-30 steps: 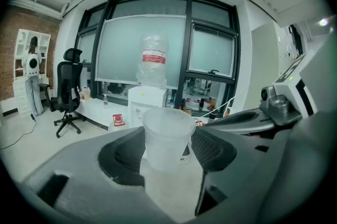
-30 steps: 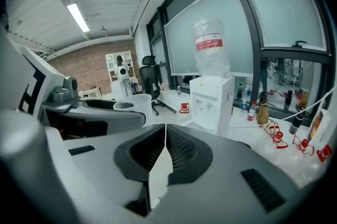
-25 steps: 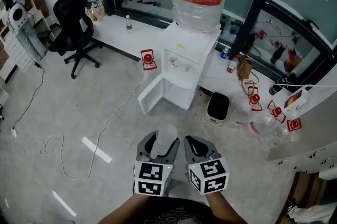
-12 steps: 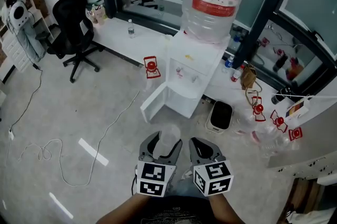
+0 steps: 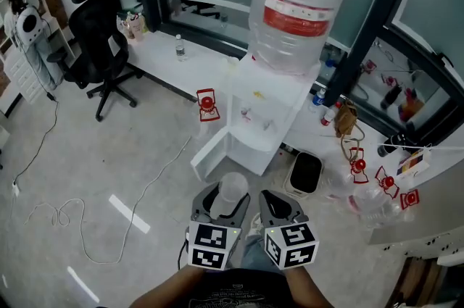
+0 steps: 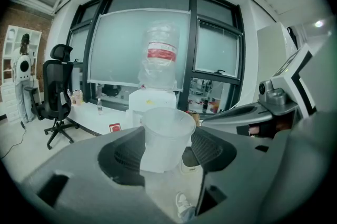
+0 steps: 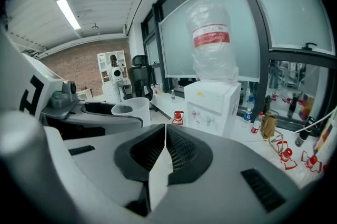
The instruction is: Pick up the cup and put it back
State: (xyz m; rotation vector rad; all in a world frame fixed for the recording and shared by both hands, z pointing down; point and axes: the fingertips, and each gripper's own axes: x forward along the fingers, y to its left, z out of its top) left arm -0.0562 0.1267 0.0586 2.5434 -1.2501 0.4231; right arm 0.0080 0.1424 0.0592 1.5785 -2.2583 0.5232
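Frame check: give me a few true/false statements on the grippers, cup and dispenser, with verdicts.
1. The left gripper grips the cup between its jaws. True.
2. The right gripper has its jaws wide apart. False: they are together, with nothing between them.
3. The cup lies on its side. False: it is upright, mouth up.
4. A large bottle sits on top of the water dispenser. True.
5. The dispenser's lower door is shut. False: it hangs open.
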